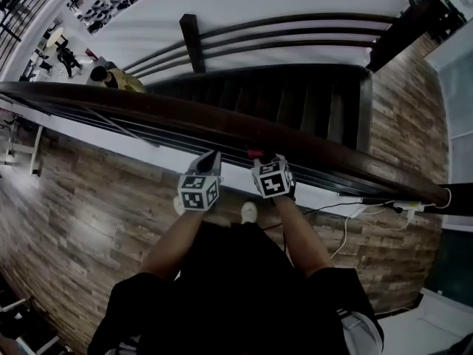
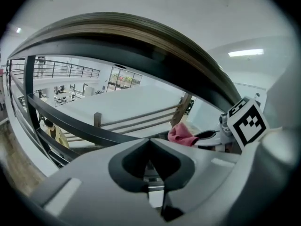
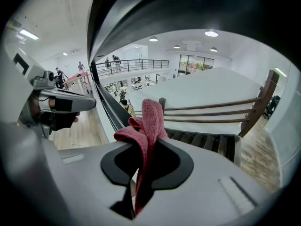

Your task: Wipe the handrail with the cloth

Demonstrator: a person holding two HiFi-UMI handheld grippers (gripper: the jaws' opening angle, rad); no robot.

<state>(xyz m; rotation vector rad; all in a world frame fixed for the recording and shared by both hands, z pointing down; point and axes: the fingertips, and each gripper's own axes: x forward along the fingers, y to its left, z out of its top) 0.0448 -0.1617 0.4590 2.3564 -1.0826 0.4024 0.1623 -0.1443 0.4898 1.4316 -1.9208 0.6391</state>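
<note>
The red cloth is pinched between the jaws of the right gripper, which are closed on its middle. A crumpled tuft stands up out of them and the tail hangs down through the slot. In the head view the dark wooden handrail runs its long axis from the upper left of the frame down to the lower right, crossing just beyond both gripper tips. In the right gripper view it arches across the top of the frame, so the rail lies above and ahead of the cloth. I can't tell whether the tuft touches it yet.

The left gripper sits just beside the right one, toward the left of the frame, with its jaws together and nothing between them. The cloth hand is the one placed to wipe. To my eye the stroke would have to follow the rail's slant. Beyond the rail, a staircase drops away.
</note>
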